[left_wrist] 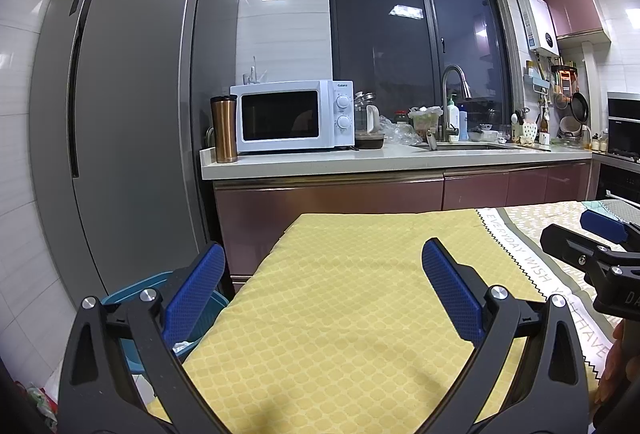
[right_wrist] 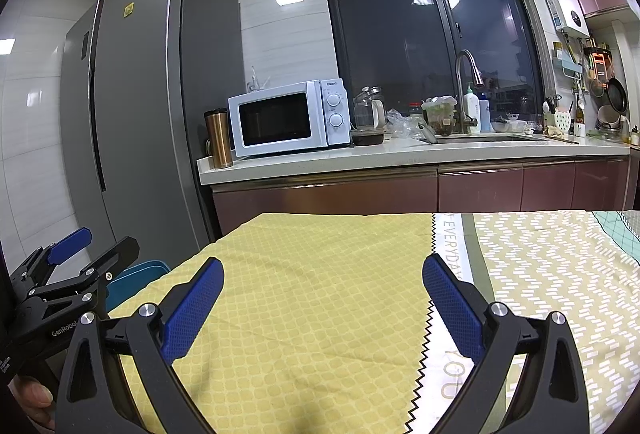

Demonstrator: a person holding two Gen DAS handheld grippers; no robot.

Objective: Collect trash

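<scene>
Though spread wide with nothing between the blue pads, hovering low over a yellow cloth: left tongs, released. Same for the right tongs, released and gripping nothing, just above the seam where yellow meets a lettered grey-and-white cloth. Side by side, near each other, each visible at the edge of the other's view. Beneath both cloths, the near desk, only its draped edge showing. Just beside its left edge, down on the floor, a blue-green trash bin, with something pale and crumpled inside, too hidden behind the left finger to name. Farther out, along a dark window, a far desk carrying a white microwave and, to its left, a copper tumbler. To the right, a curved faucet over a sink. At far left, a tall grey refrigerator.
</scene>
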